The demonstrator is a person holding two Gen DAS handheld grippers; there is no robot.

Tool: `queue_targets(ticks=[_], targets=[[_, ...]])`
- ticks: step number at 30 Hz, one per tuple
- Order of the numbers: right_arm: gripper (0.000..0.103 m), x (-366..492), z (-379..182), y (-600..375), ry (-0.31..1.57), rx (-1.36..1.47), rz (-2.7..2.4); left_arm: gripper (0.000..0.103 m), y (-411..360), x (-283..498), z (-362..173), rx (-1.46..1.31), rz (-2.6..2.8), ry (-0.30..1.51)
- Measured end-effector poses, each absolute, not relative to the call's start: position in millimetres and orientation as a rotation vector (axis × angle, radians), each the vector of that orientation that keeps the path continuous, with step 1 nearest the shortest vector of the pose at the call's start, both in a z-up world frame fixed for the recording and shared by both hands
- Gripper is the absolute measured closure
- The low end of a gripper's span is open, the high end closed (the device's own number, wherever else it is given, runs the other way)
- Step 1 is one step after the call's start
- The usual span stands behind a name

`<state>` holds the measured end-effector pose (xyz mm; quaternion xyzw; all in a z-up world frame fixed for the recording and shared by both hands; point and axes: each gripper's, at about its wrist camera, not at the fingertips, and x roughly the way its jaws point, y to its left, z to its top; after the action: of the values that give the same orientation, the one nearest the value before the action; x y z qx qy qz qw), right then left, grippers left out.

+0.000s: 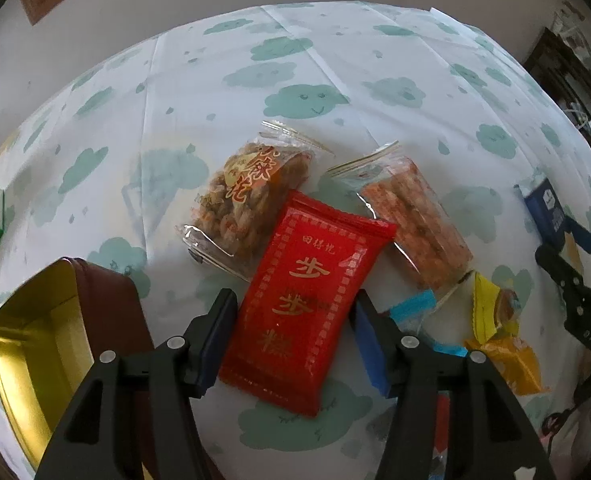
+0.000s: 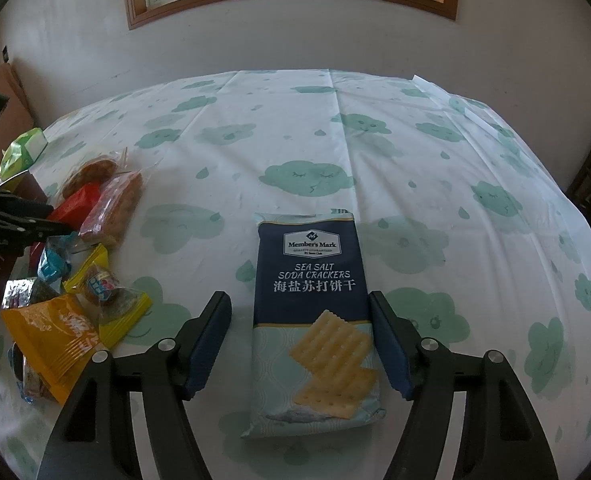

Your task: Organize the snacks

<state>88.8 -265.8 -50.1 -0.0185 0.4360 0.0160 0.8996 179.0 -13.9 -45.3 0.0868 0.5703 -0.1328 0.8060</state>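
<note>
A red snack packet [image 1: 307, 304] with gold characters lies flat on the cloud-print tablecloth [image 1: 215, 80]. My left gripper [image 1: 293, 296] points down over it, open, with a blue pad close on each side of the packet and neither pressing it. A navy pack of sea salt soda crackers [image 2: 311, 280] lies lengthwise between the fingers of my right gripper [image 2: 299, 296]. That gripper is open: the left pad stands clear of the pack and the right pad is at its edge. An open tin [image 1: 35, 340], gold inside with maroon walls, stands at the lower left.
A clear bag of twisted fried snacks [image 1: 247, 196] and a clear pack of orange bars [image 1: 415, 220] lie just beyond the red packet. Yellow packets [image 2: 55, 336], a teal wrapper [image 2: 53, 264] and a foil piece [image 2: 23, 292] crowd the left. A green bag [image 2: 23, 148] sits by the table's left edge.
</note>
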Motion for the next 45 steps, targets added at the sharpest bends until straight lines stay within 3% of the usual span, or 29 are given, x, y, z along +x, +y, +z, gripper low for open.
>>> queue_targets(ticks=[8, 19, 45], targets=[[0.033, 88.6, -50.1, -265.7, 0.902, -0.039, 0.035, 0.058, -18.5, 169.7, -44.2, 0.190, -0.263, 1.218], [0.032, 88.8, -49.9, -266.0, 0.902, -0.041, 0.036, 0.061, -8.5, 149.8, -39.8, 0.138, -0.213, 1.246], [0.032, 88.7, -49.5, -265.7, 0.903, -0.043, 0.039, 0.062, 21.5, 113.3, 21.5, 0.065, -0.207, 1.138]])
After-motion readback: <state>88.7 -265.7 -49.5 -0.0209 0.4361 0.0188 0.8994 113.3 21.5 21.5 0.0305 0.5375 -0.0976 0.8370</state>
